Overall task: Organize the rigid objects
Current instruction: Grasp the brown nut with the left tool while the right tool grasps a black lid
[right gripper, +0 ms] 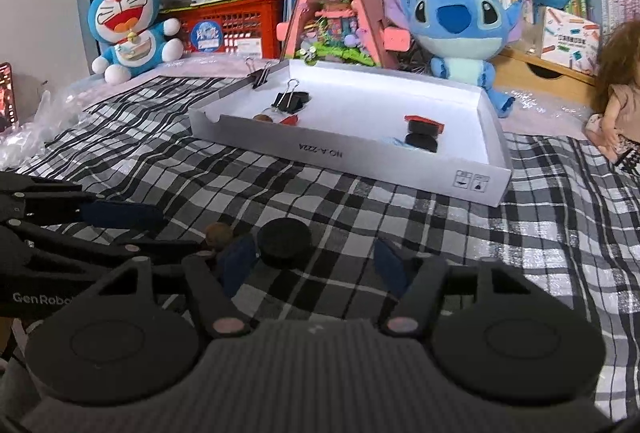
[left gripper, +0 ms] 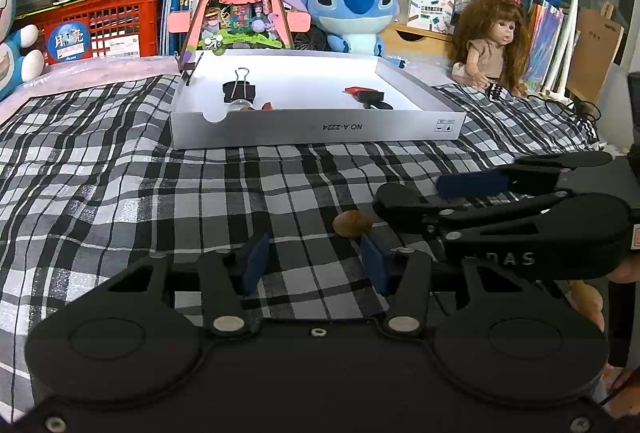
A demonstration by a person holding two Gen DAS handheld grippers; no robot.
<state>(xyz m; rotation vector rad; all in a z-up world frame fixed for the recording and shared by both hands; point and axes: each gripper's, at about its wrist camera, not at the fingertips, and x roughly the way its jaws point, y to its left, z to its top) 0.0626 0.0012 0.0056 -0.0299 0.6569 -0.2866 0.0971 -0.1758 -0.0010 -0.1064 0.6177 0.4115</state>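
a binder clip [left gripper: 239, 91] and a few other pieces already lie in the white tray [left gripper: 318, 131]. a brown nut [left gripper: 353, 223] and a black disc [right gripper: 284, 242] wait on the checked cloth [left gripper: 120, 173]. the left gripper [left gripper: 316, 263] and right gripper [right gripper: 314, 259] both stand released, grasping nothing.

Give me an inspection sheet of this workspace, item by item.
Surface: checked cloth, wrinkled.
Job's things: white tray holds a binder clip and small red-black pieces; brown nut and black disc lie on the cloth.
Clutter: nothing seen on the cloth.
Grippers: left gripper open, nut just ahead; right gripper open, disc by its left finger.
Cables: black cable at the cloth's far right.
Surroundings: plush toys, doll, bookshelves, red crates.
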